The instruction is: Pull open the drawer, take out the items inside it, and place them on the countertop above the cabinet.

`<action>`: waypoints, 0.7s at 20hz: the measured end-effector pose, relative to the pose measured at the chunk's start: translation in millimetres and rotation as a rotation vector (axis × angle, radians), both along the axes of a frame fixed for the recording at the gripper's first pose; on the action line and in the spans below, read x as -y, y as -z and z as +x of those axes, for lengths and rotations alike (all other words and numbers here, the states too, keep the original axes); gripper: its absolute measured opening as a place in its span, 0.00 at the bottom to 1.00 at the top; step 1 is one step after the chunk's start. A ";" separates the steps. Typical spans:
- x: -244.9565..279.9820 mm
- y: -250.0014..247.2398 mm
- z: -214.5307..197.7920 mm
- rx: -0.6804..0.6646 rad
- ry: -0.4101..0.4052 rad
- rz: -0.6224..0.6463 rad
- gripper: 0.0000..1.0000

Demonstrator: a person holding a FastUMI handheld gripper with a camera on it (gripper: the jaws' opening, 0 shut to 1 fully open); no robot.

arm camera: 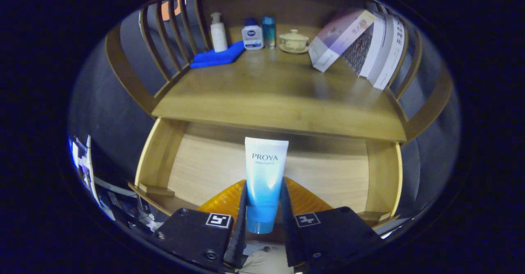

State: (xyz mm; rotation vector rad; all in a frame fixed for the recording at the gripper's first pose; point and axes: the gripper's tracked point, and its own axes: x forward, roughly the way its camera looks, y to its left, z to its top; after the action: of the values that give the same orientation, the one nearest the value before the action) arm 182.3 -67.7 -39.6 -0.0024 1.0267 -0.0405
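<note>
Clamped between both fingers of the gripper, the tube is being held over the open drawer, cap end nearest the camera, long axis running forward along the fingers. Beyond and above it, the countertop is being left bare along its front edge, bottles and books crowding the back corners.
</note>
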 end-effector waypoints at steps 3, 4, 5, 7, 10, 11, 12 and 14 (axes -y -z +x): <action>-3.8 -23.3 7.8 0.056 -0.009 0.007 0.43; -3.4 -31.2 13.2 0.078 -0.010 0.003 0.43; -2.9 -39.0 18.4 0.107 -0.004 -0.001 0.43; 0.0 -49.6 31.6 0.150 0.002 -0.020 0.43; -2.1 -51.0 49.1 0.171 0.017 -0.003 0.43; -2.0 -52.2 54.5 0.178 0.021 0.003 0.43; -1.2 -53.1 61.3 0.188 0.019 0.003 0.43; 0.3 -53.2 74.8 0.207 0.027 0.000 0.43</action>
State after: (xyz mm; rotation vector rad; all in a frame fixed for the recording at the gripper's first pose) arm 257.1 -68.0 13.6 0.0156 0.8197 -0.0635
